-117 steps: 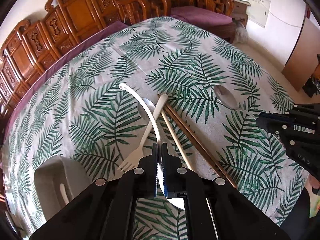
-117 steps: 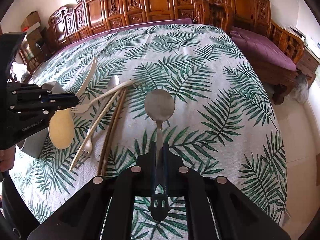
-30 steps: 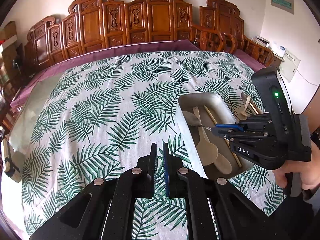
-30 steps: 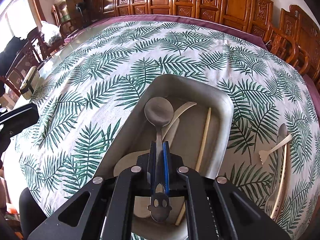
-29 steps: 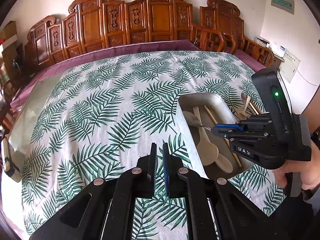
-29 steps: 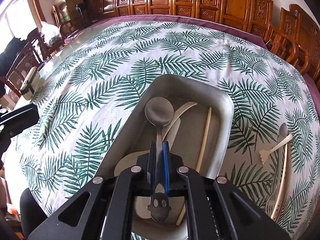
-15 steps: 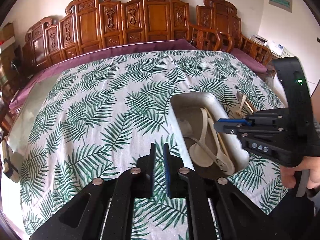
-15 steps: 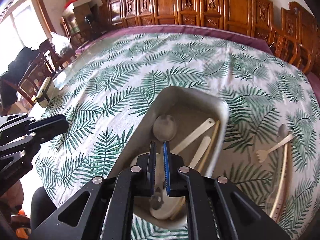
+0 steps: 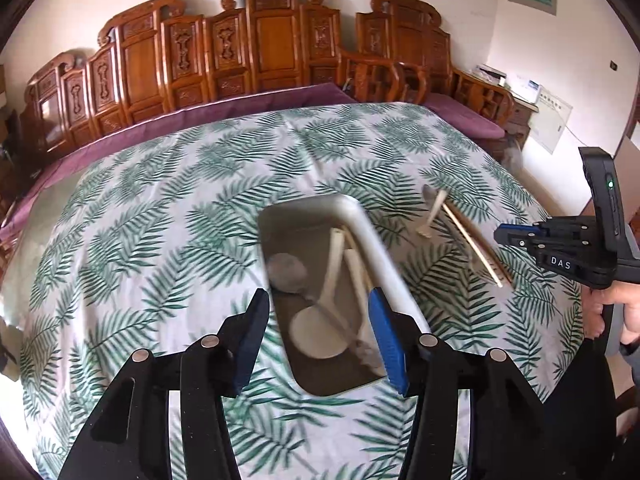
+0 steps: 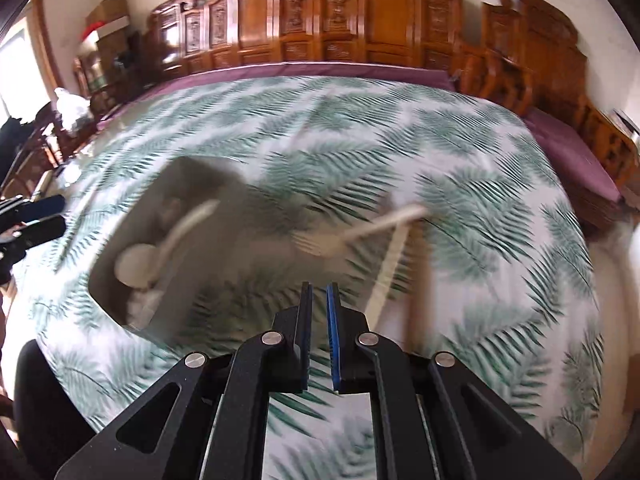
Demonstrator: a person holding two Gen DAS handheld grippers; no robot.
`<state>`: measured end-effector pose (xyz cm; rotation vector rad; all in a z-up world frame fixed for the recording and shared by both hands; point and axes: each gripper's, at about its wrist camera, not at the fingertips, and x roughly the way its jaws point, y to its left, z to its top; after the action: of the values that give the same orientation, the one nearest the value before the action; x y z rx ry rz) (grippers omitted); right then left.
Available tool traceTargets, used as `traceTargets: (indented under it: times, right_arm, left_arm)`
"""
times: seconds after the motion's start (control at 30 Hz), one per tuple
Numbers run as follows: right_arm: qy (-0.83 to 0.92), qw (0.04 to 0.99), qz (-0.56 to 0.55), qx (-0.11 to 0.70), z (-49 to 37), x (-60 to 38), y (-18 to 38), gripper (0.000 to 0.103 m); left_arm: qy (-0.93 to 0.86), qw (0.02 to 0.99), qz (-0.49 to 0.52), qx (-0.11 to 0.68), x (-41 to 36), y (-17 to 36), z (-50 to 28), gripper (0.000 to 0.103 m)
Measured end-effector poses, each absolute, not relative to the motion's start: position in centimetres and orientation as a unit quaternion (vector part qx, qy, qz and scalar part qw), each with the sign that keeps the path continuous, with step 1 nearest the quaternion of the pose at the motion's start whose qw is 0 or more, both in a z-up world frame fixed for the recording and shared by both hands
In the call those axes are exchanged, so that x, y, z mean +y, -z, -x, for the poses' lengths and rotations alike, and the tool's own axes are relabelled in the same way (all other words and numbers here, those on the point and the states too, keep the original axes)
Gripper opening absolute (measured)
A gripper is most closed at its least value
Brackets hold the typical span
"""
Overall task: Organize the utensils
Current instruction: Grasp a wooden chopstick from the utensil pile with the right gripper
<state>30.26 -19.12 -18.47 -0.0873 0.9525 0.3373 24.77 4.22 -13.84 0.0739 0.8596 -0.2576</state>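
A metal tray (image 9: pixel 374 250) lies on the leaf-print tablecloth, holding a metal spoon (image 9: pixel 286 268), a cream ladle (image 9: pixel 316 336) and other cream utensils. My left gripper (image 9: pixel 318 330) hovers over the tray's near end; its jaws are opening with nothing pressed between them. Right of the tray lie a cream fork (image 9: pixel 432 216) and chopsticks (image 9: pixel 476 246). My right gripper (image 9: pixel 502 237), in a hand, hangs beyond them. In the blurred right wrist view, the right gripper (image 10: pixel 318 294) is shut and empty, just short of the fork (image 10: pixel 352 236) and chopsticks (image 10: pixel 386 270), with the tray (image 10: pixel 192 176) at left.
Carved wooden benches (image 9: pixel 272 48) with purple cushions run along the table's far side and right side. The cloth's right edge (image 9: pixel 560 240) drops off beside the chopsticks. A person's hand (image 9: pixel 626 308) holds the right gripper. The left gripper (image 10: pixel 40 216) shows at the left edge.
The right gripper let the metal spoon go into the tray and swung right toward the fork and chopsticks. The left gripper moved over the tray and its jaws spread apart.
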Motion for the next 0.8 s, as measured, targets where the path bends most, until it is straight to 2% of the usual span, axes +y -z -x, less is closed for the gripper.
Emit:
traceTargets:
  times: [0.1, 0.23, 0.8]
  right_arm:
    - [-0.151, 0.873, 0.03, 0.462, -30.2, -21.6, 19.6, 0.009]
    - [-0.156, 0.87, 0.014, 0.468, -30.2, -23.1, 21.1, 0.016]
    - [-0.128, 0.847, -0.049, 0.513, -35.9, -22.2, 24.9, 0.016]
  left_arm:
    - [0.134, 0.897, -0.044, 0.419, 2.3, 14.2, -25.1, 0.049]
    - [0.143, 0.894, -0.049, 0.421, 0.1, 14.5, -25.6, 0.049]
    - [0.161, 0.883, -0.059, 0.436, -4.3, 16.2, -25.4, 0.05]
